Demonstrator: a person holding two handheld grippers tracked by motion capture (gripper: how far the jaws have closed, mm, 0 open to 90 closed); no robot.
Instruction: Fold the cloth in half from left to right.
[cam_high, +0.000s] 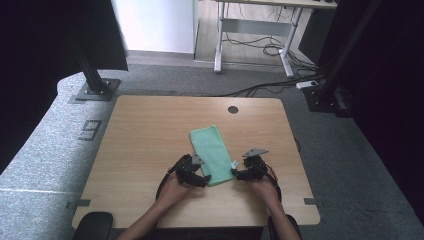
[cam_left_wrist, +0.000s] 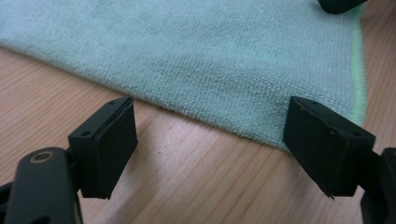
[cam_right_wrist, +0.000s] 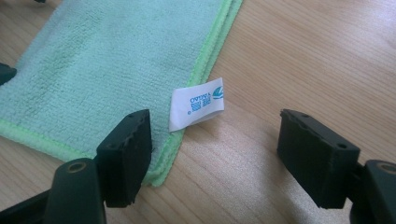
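A folded green cloth (cam_high: 212, 150) lies flat on the wooden table (cam_high: 150, 135), its long side running away from me. My left gripper (cam_high: 204, 179) is at the cloth's near left corner, jaws open. In the left gripper view the cloth (cam_left_wrist: 210, 51) lies just past the open left gripper (cam_left_wrist: 210, 109), with bare wood between the pads. My right gripper (cam_high: 236, 174) stands open at the near right corner. In the right gripper view the open right gripper (cam_right_wrist: 215, 119) straddles the cloth's edge (cam_right_wrist: 116, 65) and its white label (cam_right_wrist: 196, 105); nothing is pinched.
A round cable hole (cam_high: 233, 109) sits near the table's far edge. Two black posts (cam_high: 92, 75) (cam_high: 330, 75) stand on the grey floor beyond it. A desk frame (cam_high: 255, 30) with loose cables stands farther back.
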